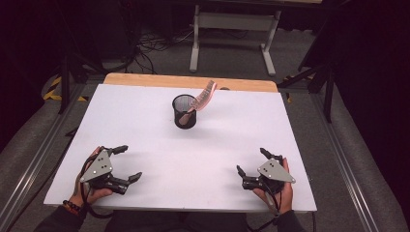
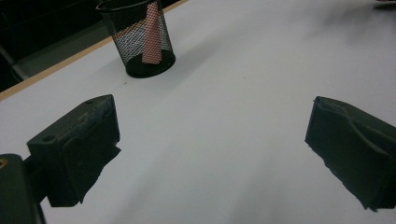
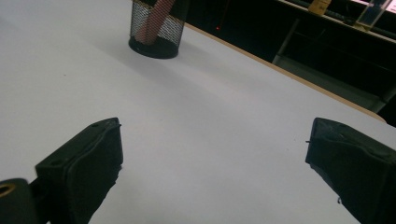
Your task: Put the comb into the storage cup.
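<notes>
Tabletop (image 1: 159, 121): cup (image 1: 185, 111) stands upright behind centre, toward the far edge. In the cup: comb (image 1: 202, 98), handle end down, upper part leaning out over the rim to the right. Near edge, left: left tongs (image 1: 127, 163), resting on the tabletop, jaws spread. Near edge, right: right tongs (image 1: 251, 162), likewise, jaws spread. Tongs well apart from each other and from the cup; bare surface between. Behind the tabletop, on the floor: a frame (image 1: 232, 29) and cables (image 1: 150, 46).
</notes>
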`<state>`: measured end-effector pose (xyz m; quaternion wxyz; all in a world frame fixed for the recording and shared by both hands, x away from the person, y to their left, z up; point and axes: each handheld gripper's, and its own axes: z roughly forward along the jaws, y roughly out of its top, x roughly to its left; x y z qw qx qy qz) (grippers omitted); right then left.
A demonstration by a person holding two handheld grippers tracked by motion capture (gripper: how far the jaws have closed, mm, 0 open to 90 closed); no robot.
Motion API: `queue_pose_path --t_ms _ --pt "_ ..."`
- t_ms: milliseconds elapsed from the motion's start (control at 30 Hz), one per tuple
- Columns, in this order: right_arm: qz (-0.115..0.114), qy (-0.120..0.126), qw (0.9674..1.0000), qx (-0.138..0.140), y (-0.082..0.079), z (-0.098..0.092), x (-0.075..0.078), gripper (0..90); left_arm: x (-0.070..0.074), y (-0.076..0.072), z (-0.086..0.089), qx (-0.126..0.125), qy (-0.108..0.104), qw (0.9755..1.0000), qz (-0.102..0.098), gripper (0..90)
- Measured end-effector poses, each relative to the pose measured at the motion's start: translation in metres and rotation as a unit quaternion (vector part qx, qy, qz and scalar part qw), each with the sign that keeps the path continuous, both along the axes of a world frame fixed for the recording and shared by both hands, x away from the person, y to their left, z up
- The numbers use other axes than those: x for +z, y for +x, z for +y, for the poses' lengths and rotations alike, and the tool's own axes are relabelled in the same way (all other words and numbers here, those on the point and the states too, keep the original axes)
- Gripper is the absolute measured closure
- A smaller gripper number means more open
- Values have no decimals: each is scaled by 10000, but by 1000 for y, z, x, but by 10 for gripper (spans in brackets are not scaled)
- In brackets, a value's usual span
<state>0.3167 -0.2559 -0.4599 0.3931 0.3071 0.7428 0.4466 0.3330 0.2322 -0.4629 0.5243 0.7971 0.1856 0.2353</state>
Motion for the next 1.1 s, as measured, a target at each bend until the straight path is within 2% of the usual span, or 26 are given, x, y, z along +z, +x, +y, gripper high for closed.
queue_pose_path --t_ms 67,700,800,1033,1100 --pt "-34 -90 10000 6 -1 3 1 45 -1 1 0 -11 26 10000 -12 36" --pt "11 -102 9999 -70 1 8 1 45 -1 3 3 -47 -57 10000 26 36" --pt "-3 -163 9998 -72 1 8 1 45 -2 3 2 -34 -14 10000 40 36" --pt "-15 -67 10000 -58 0 5 0 45 -1 4 -1 -38 -15 10000 18 36" --pt "-11 53 10000 -62 0 4 0 45 -2 4 -1 -24 -7 10000 39 37"
